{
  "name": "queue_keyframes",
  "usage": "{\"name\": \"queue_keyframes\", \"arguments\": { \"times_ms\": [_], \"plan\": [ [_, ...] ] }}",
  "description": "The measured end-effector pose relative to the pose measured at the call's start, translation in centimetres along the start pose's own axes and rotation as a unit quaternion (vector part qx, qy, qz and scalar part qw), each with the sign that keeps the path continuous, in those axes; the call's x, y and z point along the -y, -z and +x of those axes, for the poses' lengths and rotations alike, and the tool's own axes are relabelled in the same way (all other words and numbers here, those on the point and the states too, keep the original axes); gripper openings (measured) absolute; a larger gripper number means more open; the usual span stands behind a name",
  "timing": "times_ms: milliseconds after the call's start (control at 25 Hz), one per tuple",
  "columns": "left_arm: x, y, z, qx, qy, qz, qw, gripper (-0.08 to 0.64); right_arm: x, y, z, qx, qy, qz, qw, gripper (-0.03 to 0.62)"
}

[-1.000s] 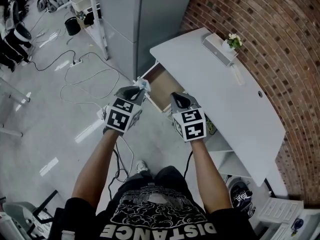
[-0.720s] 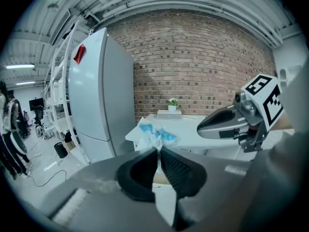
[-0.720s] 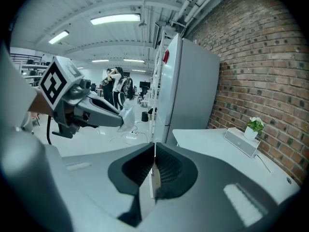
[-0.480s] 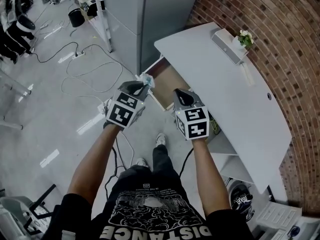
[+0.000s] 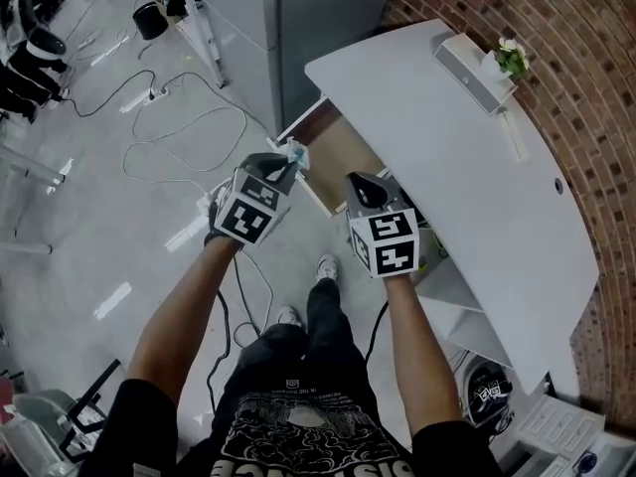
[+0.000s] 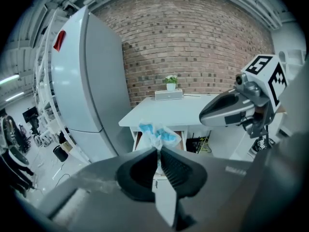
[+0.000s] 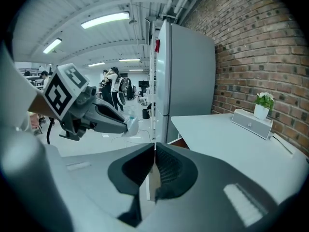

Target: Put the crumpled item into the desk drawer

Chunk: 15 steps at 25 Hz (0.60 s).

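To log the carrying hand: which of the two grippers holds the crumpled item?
The left gripper: its jaws pinch the white-and-blue crumpled item. The right gripper has its jaws shut on nothing.

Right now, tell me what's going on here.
A person stands at a white desk with tongs in each hand. The left tongs are shut on a crumpled white-and-blue item, held near the front of the open drawer. The right tongs are shut with nothing in them, alongside. The item is not yet in the drawer.
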State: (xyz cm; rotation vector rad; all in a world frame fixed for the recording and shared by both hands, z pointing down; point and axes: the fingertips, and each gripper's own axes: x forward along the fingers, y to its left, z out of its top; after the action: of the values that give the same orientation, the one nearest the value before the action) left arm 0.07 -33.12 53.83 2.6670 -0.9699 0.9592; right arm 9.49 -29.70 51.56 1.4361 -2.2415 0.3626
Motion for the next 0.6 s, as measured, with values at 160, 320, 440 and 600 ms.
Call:
{"name": "queue_keyframes", "arguments": {
  "times_ms": [160,320,440,600],
  "plan": [
    [-0.1,1.3,2.4,-0.025,0.008,0.013,0.9996,0.028,0.6,1.4,1.5,-0.002,-0.007,0.011,1.000,0.011],
    [-0.1,2.4,5.0,-0.044,0.018,0.013,0.9988,0.028,1.5,2.5,3.0,-0.003,-0.011,0.020,1.000,0.011],
    [-0.1,3.2,7.1,-0.054,0.020,0.013,0.9982,0.028,2.0,3.4,4.2,-0.007,-0.018,0.024,1.000,0.011],
    [0.0,3.7,9.8,-0.059,0.029,0.017,0.9977,0.029,2.5,4.8,5.9,-0.023,-0.027,0.028,0.999,0.011]
  ]
}}
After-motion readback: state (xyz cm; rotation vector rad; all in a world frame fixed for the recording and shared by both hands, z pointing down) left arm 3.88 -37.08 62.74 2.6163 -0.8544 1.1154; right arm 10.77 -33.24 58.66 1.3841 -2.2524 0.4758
